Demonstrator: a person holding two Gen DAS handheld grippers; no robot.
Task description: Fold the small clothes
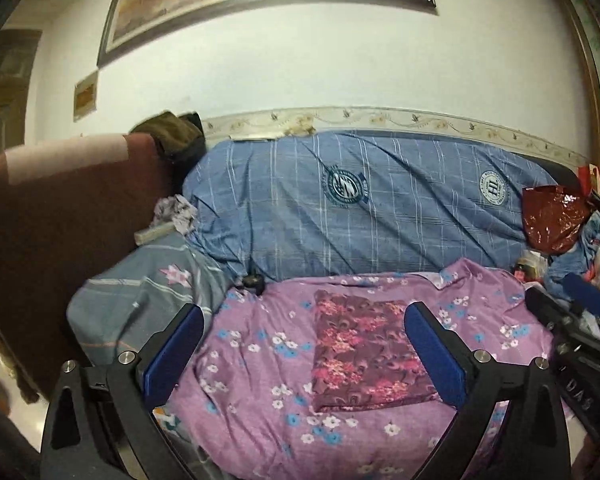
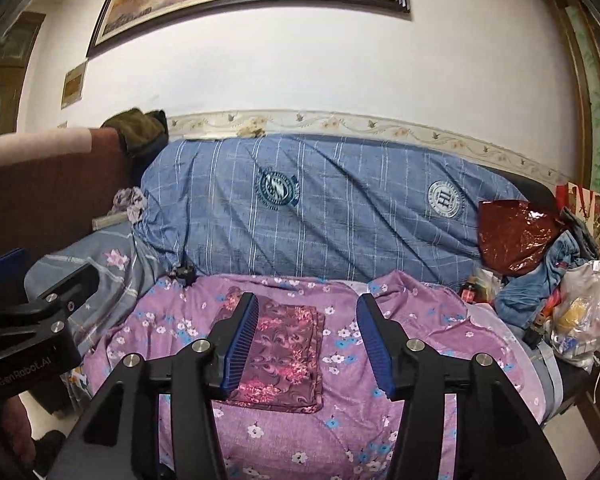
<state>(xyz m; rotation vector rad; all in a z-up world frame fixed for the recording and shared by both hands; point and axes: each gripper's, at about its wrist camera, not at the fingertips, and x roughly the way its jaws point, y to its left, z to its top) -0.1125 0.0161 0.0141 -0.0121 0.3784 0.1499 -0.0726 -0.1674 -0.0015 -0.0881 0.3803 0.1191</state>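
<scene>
The folded maroon cloth [image 1: 364, 354] lies flat on the purple bedspread [image 1: 260, 380] at twelve o'clock from both hand-held grippers, long axis running away from them, nearer the left hand-held gripper [image 1: 304, 354] than the right hand-held gripper [image 2: 308, 340], both with jaws apart and empty.

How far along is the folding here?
Done: the maroon floral cloth lies folded in a neat rectangle on the purple sheet. In hand: nothing; the left gripper and right gripper are both open and empty. Left: no other unfolded small garment is clearly visible.

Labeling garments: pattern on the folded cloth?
Folded cloth: dark maroon with pink floral print; left wrist view.
</scene>
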